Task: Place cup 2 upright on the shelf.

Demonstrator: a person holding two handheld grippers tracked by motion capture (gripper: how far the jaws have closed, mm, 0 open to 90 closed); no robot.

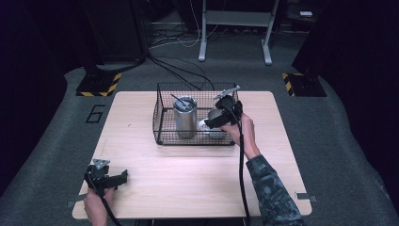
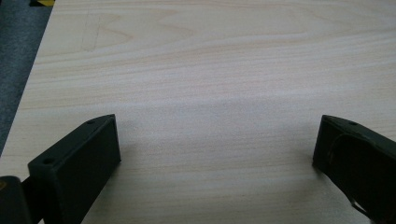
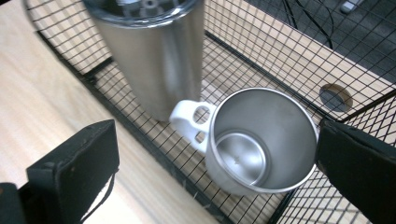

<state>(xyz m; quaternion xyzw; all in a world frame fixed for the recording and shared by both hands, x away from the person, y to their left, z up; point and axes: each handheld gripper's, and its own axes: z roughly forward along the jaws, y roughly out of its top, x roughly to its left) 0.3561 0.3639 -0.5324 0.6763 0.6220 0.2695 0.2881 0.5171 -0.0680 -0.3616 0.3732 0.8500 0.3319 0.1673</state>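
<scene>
From above, the right gripper (image 1: 220,115) hangs over the basket (image 1: 162,136) by the mug (image 1: 215,117), right of the tumbler (image 1: 185,117); the left gripper (image 1: 113,179) idles near-left. Its own view shows jaws spread over bare table (image 2: 210,70). The right view shows jaws spread, one outside the mug (image 3: 261,140), so closing could snag wire or tip it.

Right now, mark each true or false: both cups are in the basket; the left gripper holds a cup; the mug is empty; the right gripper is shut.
Both cups are in the basket: true, the tall tumbler and the mug stand inside.
The left gripper holds a cup: false, it is open over bare table.
The mug is empty: true.
The right gripper is shut: false, its fingers are spread wide.
</scene>
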